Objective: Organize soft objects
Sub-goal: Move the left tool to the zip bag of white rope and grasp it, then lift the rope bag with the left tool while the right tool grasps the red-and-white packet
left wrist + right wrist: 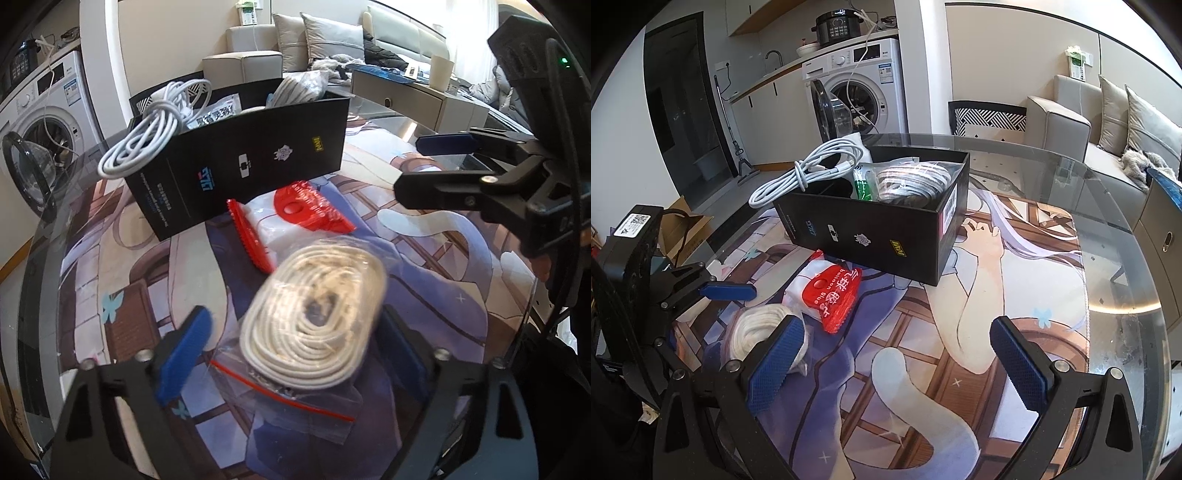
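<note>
Two close, downward views, shared box

Bagged white cord coil sits between the left hand-held gripper fingers.

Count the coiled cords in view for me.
3: a bagged white coil between the left hand-held gripper's fingers; a white cable draped over the black box rim; a bagged coil inside. More may be hidden.
</note>
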### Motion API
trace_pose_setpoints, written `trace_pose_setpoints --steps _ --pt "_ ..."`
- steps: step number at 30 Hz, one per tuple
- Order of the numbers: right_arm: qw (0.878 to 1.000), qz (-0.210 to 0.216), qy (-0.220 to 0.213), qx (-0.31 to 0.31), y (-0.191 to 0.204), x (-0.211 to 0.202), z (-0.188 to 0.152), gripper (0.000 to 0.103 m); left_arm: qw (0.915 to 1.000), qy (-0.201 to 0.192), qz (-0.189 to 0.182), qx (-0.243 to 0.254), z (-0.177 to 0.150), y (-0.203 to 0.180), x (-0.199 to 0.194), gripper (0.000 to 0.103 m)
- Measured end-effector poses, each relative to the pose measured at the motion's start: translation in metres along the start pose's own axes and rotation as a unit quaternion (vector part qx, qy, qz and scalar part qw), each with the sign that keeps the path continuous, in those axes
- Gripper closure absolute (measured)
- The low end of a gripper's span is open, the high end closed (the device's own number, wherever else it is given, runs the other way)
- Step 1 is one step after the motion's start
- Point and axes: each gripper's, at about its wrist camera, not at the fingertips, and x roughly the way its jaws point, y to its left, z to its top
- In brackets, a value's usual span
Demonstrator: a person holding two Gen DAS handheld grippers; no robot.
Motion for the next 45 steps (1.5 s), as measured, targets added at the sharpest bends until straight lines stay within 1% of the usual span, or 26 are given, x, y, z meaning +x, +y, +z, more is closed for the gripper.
trace_pose_setpoints --steps 1,4,7,9,19,31,35,39,43,45 --pt "1.0 0.0 0.0 0.0 0.0 0.0 0.0 0.001 1.0 -0.001 -0.001 0.003 0.0 -0.001 -0.002 0.029" --pt "1.0 0.0 0.0 0.0 0.0 0.0 0.0 0.001 1.0 0.0 -0.003 0.008 0.001 0.0 -0.004 0.043" --pt "1.0 0.001 0.001 -0.001 0.001 0.0 0.0 0.001 0.9999 0.002 -0.003 0.012 0.001 0.001 -0.007 0.054" --pt "1.0 0.001 0.001 -0.002 0.001 0.0 0.0 0.001 0.9999 0.002 -0.001 0.013 0.001 0.001 -0.008 0.058" --pt "1.0 0.003 -0.001 -0.007 0.004 -0.001 0.001 0.001 0.9999 -0.006 -0.006 0.007 -0.009 0.005 -0.026 0.06" --pt "1.0 0.004 0.001 -0.014 0.01 0.004 0.004 0.001 0.999 -0.042 -0.004 -0.014 -0.005 0.02 -0.054 0.06" --pt "1.0 0.012 0.009 -0.01 0.015 0.013 0.008 0.001 0.9979 -0.056 0.012 -0.032 -0.004 0.033 -0.062 0.06" --pt "0.999 0.034 0.03 0.0 0.025 0.031 0.012 0.001 0.9953 -0.067 0.038 -0.059 -0.003 0.046 -0.065 0.06" --pt "0.998 0.05 0.047 -0.007 0.042 0.049 0.018 0.001 0.9912 -0.079 0.064 -0.085 -0.004 0.06 -0.068 0.06" --pt "0.997 0.049 0.054 -0.012 0.051 0.057 0.021 0.001 0.9883 -0.086 0.079 -0.098 -0.004 0.067 -0.068 0.06"
